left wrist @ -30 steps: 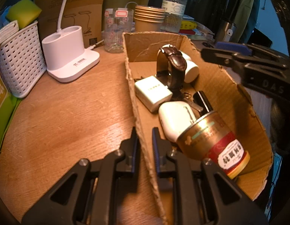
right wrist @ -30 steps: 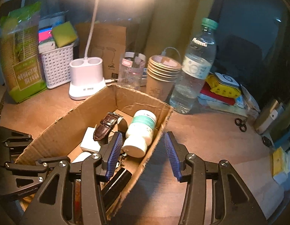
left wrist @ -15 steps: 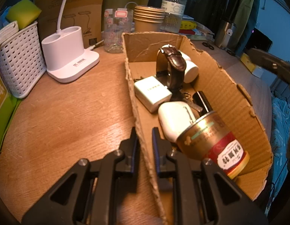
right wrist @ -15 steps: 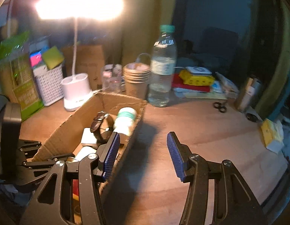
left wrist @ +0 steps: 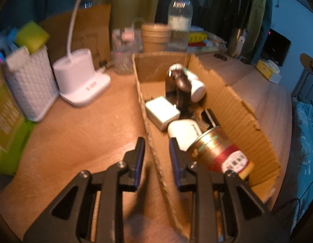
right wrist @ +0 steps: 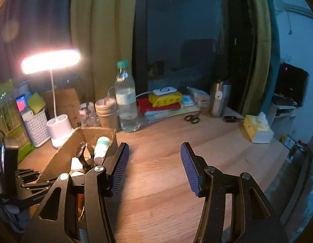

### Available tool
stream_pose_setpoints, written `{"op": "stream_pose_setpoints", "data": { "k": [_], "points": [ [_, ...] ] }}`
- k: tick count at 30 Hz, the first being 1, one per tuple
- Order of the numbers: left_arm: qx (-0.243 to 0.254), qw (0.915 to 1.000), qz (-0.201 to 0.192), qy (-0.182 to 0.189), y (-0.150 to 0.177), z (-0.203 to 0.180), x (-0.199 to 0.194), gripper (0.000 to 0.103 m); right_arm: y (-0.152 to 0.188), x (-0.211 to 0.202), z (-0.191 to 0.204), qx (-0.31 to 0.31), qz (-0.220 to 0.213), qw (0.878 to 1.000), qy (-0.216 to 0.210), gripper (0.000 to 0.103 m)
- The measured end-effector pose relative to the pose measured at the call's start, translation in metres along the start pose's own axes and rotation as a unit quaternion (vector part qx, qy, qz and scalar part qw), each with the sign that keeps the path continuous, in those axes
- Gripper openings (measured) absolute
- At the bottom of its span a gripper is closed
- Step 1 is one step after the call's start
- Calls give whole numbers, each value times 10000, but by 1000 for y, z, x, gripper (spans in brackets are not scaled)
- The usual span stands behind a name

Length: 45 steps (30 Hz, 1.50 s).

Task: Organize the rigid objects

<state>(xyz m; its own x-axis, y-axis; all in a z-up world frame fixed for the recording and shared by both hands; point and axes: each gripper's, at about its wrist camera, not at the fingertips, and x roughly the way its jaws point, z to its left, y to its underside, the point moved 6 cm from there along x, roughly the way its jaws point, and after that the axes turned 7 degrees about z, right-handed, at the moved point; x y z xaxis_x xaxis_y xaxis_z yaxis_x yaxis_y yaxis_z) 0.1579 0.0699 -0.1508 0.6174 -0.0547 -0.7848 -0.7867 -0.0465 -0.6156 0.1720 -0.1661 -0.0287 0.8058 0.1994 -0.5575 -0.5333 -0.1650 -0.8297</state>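
**Two grippers apart from the filled cardboard box**

Two wrist views, read left to right. At far left of the left wrist view we note a white woven basket with a yellow-green sponge on top, then a white lamp base on the wooden table. Next comes the left gripper: its jaws are opening, and the near wall of the cardboard box stands between them, with the pads not pressing on it.

Inside the box, left to right, we see a white charger block, a brown watch standing upright beside a white bottle lying on its side, a white case, and a gold and red can tilted against the right-hand wall. The frame is blurred, so finer contact between items cannot be told.

In the right wrist view the box sits at lower left. The right gripper hangs over bare tabletop to its right, jaws parted wide with nothing between them. Behind it stand paper cups, a water bottle and, further right, a tissue box.
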Motion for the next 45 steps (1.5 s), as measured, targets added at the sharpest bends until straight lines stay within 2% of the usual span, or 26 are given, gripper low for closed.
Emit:
{"op": "stream_pose_setpoints", "data": {
  "k": [1,4,6,7,8,10,14,16,20,22,27,33,40,45],
  "points": [
    [36,9999,-157,-19,-2,-2,-10,41,-1,-4,-1,17,-48,10000,5,56],
    [133,9978,-648,81,-10,-9,-40,56,-3,-15,-2,24,-188,9998,25,56],
    [219,9948,-976,213,-20,-19,-62,61,-5,-23,-3,84,-272,9996,43,59],
    [279,9922,-1184,287,-25,-25,-75,65,-6,-27,-2,87,-315,9995,58,66],
    [320,9894,-1373,345,-30,-29,-85,70,-8,-30,-1,81,-357,9993,66,67],
    [430,9829,-1730,457,-37,-40,-109,73,-11,-40,0,96,-464,9989,66,67],
    [509,9715,-2258,518,-48,-56,-146,90,-17,-61,-1,164,-759,9969,106,68],
    [475,9670,-2457,484,-55,-61,-157,95,-18,-67,-2,197,-823,9963,123,69],
    [340,9580,-2835,275,-66,-64,-170,97,-19,-75,-3,193,-885,9958,163,69],
    [382,9567,-2880,193,-72,-65,-172,97,-18,-77,-5,205,-901,9955,197,69],
    [418,9607,-2734,217,-78,-61,-165,98,-15,-74,-8,211,-839,9960,237,69],
    [381,9631,-2660,160,-74,-61,-158,98,-12,-67,-7,222,-789,9964,206,69],
    [572,9650,-2546,255,-65,-76,-155,98,-10,-64,-6,187,-765,9967,191,69],
    [535,9654,-2531,322,-63,-78,-157,98,-10,-65,-10,240,-802,9963,186,69]
  ]
}}
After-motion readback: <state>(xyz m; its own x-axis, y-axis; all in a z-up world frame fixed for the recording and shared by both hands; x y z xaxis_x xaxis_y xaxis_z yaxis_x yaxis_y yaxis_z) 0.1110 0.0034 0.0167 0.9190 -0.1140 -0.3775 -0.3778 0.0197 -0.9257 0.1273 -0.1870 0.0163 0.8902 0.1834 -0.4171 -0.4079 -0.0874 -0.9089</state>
